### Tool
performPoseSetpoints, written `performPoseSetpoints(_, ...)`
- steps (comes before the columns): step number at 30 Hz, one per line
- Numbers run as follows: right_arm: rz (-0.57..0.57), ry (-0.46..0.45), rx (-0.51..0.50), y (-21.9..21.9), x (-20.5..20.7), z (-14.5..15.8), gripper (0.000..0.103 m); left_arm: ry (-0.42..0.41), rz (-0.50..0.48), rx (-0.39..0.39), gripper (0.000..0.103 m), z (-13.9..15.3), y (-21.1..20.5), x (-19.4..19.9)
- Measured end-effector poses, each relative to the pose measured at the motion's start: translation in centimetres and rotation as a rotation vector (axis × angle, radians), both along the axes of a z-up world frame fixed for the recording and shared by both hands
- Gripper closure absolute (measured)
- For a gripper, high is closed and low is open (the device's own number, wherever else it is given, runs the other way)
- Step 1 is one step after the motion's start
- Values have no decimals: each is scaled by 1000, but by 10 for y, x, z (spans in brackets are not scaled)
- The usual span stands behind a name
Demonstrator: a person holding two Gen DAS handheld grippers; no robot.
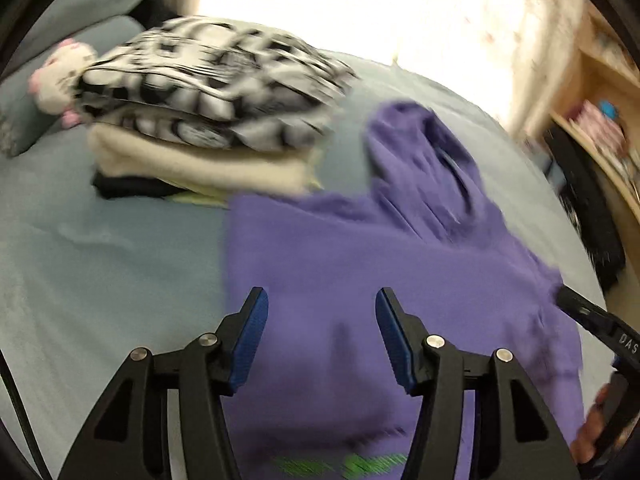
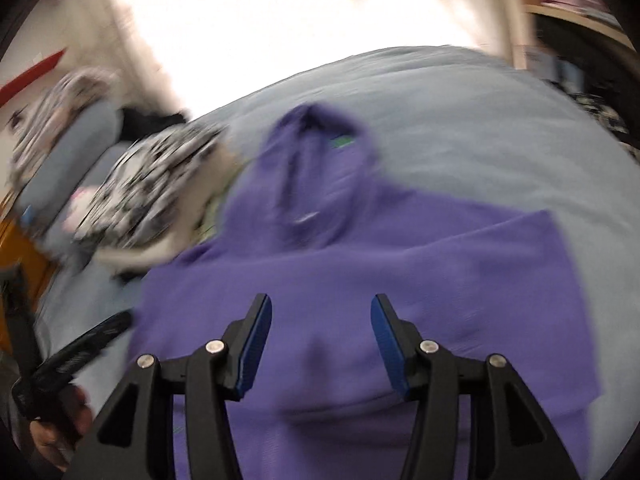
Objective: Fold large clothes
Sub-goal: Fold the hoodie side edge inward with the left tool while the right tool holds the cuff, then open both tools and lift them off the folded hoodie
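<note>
bare bed sheet (image 2: pixel 460 120) right of purple hoodie (image 2: pixel 360 264) — folded pile (image 1: pixel 208 120) crowding its left

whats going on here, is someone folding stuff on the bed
Yes. A person holds a gripper in each hand over a purple hoodie lying partly folded on a grey-blue bed, hood away from the cameras. The left gripper and right gripper are both open above the hoodie, with nothing between their jaws. A stack of folded clothes with a black-and-white patterned piece on top sits beside the hoodie. The pictures are blurred.
</note>
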State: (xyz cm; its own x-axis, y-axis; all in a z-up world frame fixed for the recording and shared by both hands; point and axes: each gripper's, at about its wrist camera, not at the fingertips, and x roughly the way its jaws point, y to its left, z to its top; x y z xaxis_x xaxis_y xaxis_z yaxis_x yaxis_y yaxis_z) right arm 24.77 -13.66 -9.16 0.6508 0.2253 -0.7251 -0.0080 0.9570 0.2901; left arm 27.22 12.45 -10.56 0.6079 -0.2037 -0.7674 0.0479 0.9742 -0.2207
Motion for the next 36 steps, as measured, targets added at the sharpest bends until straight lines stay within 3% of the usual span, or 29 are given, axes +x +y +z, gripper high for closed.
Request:
performPoseSetpoints(3, 109, 26, -60, 38, -8, -16, 51, 18, -44, 28, 49, -13, -28, -15)
performPoseSetpoints(6, 115, 69, -200, 49, -17, -39, 51, 62, -50, 95, 49, -36, -40, -26)
performPoseSetpoints(9, 50, 95, -241, 17, -27, -51, 53, 46, -75, 128, 53, -50, -35, -34)
performPoseSetpoints(12, -64, 123, -283, -27, -37, -52, 52, 47, -94, 109, 53, -48, -25, -35)
performPoseSetpoints(14, -106, 159, -253, -56, -42, -55, 52, 62, -100, 92, 53, -46, -21, -33)
performPoseSetpoints(18, -113, 145, -188, -69, -46, -46, 52, 75, -90, 94, 53, -34, -20, -27)
performPoseSetpoints(22, -75, 75, -156, -47, -36, -27, 52, 15, -76, 117, 53, -13, -20, -20)
performPoseSetpoints(27, 10, 35, -108, -5, 1, -18, 52, -28, -29, 137, 53, 4, -20, 17)
performPoseSetpoints(32, 54, 2, -106, 25, 43, -22, 51, -38, 23, 149, 53, -5, -18, 57)
performPoseSetpoints(36, 24, 7, -142, 18, 59, -34, 52, 7, 89, 179, 53, -33, -5, 87)
